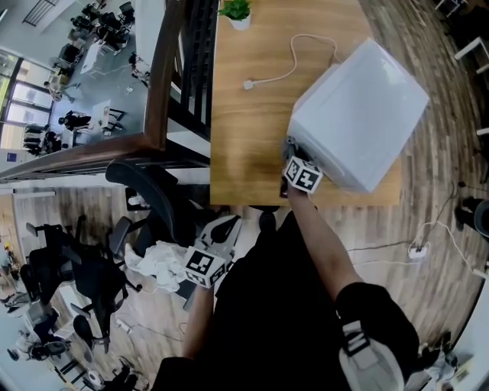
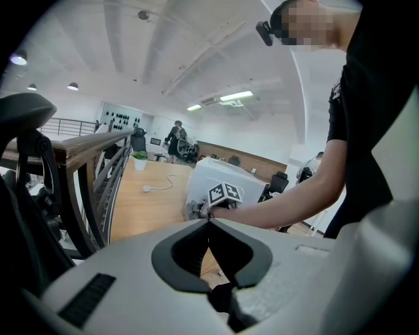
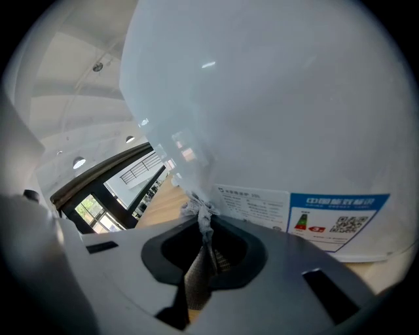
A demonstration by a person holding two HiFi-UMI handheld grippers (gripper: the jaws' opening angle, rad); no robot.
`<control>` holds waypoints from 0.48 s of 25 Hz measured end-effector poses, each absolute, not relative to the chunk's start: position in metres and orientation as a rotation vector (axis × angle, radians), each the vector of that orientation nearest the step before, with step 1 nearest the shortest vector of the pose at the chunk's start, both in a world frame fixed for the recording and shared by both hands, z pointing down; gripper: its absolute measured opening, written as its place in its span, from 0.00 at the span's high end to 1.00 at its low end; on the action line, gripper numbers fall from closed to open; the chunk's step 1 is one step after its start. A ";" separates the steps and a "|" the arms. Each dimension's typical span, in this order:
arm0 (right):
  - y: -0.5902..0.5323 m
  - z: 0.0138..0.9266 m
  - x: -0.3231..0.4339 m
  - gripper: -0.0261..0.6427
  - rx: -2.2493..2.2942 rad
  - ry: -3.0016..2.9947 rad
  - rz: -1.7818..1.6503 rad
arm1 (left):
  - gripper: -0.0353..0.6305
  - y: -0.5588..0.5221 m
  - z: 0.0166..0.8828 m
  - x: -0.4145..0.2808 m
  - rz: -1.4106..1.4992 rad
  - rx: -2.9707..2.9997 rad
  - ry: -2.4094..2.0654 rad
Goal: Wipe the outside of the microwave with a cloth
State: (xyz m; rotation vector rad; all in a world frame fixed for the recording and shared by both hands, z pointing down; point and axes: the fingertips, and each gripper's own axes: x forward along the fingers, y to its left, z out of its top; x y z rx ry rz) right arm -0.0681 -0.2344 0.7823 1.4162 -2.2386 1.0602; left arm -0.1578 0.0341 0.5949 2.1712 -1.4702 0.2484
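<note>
Evidently limp, the cloth sits bunched and pinched by the right gripper against the slick microwave. Left gripper jaws meet, empty.

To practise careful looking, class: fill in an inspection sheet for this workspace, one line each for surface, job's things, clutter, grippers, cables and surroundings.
Surface: wooden table, mostly bare.
Job's things: white microwave at the table's near right corner, set askew; grey cloth against its labelled side.
Clutter: potted plant at the far edge.
Grippers: right gripper shut on the cloth; left gripper shut, empty, held low off the table.
Cables: white cable with its plug loose on the table; power strip on the floor.
Surroundings: wooden railing, black office chair.
</note>
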 end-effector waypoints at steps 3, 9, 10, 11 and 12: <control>-0.232 0.786 -0.060 0.92 1.425 -2.229 1.047 | 0.95 0.035 0.600 -0.155 0.270 2.159 -1.441; -0.226 0.786 -0.043 0.92 1.440 -2.222 1.026 | 0.95 0.032 0.598 -0.149 0.284 2.175 -1.404; -0.224 0.786 -0.041 0.92 1.441 -2.219 1.027 | 0.95 0.032 0.597 -0.149 0.284 2.180 -1.400; -0.224 0.785 -0.039 0.92 1.444 -2.217 1.025 | 0.95 0.032 0.596 -0.147 0.283 2.186 -1.396; -0.223 0.785 -0.037 0.92 1.448 -2.216 1.022 | 0.95 0.032 0.595 -0.146 0.282 2.191 -1.391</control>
